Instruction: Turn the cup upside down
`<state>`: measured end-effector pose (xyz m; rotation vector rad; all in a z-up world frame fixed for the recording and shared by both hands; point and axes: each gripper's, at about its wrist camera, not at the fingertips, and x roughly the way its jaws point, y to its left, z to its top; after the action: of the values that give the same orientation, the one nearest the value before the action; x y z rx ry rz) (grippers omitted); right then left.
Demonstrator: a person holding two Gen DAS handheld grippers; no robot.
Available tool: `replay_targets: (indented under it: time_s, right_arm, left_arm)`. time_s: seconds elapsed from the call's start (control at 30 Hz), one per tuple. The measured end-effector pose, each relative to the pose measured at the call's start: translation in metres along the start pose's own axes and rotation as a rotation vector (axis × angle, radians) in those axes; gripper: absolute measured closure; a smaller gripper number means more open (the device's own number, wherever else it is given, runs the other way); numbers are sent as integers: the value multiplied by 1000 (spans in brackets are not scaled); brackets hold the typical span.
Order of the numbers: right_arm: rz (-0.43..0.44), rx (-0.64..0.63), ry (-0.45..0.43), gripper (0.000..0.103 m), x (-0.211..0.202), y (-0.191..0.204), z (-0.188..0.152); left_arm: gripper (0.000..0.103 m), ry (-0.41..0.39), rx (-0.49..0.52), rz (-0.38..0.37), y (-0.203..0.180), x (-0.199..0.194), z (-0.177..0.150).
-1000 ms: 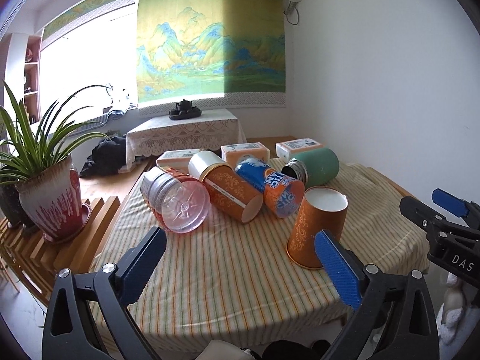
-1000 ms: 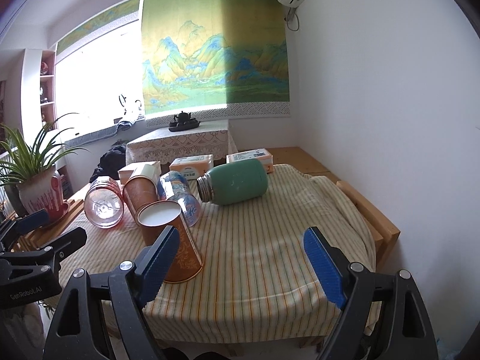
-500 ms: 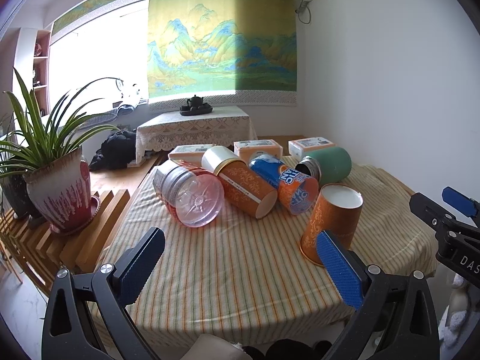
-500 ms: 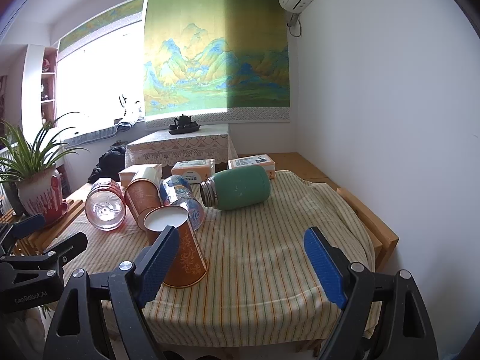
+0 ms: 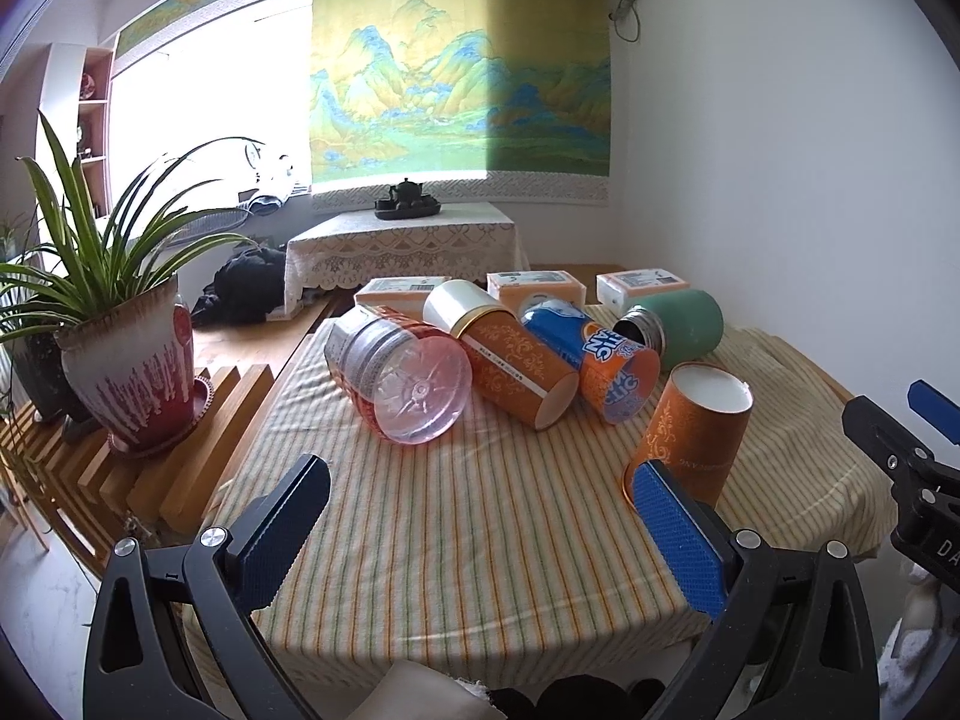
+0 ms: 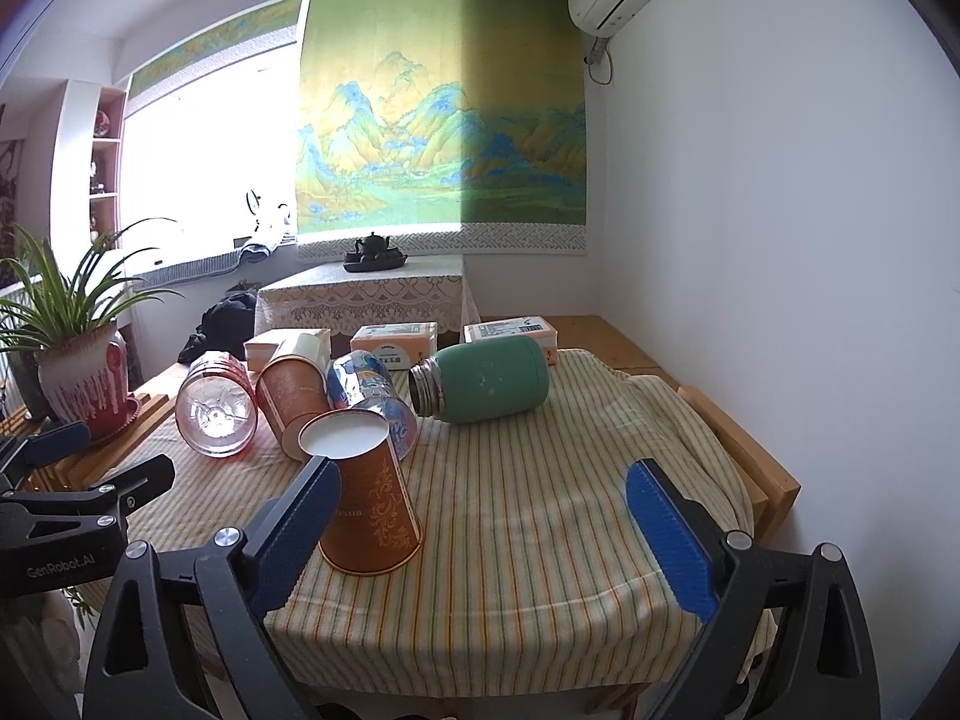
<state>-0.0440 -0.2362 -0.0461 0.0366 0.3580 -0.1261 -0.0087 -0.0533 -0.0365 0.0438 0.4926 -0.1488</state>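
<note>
Both cameras have pulled back a bit over the last second. The orange cup (image 6: 367,492) sits mouth-down on the striped bench (image 6: 540,528), looks flipped already. Left gripper (image 5: 480,534) and right gripper (image 6: 480,534) both spread wide, empty.

Striped tablecloth (image 5: 480,540) over wooden table (image 6: 774,480)

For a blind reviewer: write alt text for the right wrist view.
An orange paper cup stands upside down on a striped tablecloth, just beyond the open right gripper. Behind it lie a clear bottle, an orange tube, a soda can and a green flask.
</note>
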Motion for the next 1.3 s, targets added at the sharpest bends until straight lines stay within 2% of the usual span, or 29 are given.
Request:
replay_targets:
  time_s: [1.3]
  right_arm:
    - [11, 22, 15, 8, 2, -1, -4]
  left_arm:
    - [1, -10, -12, 3, 2, -3, 1]
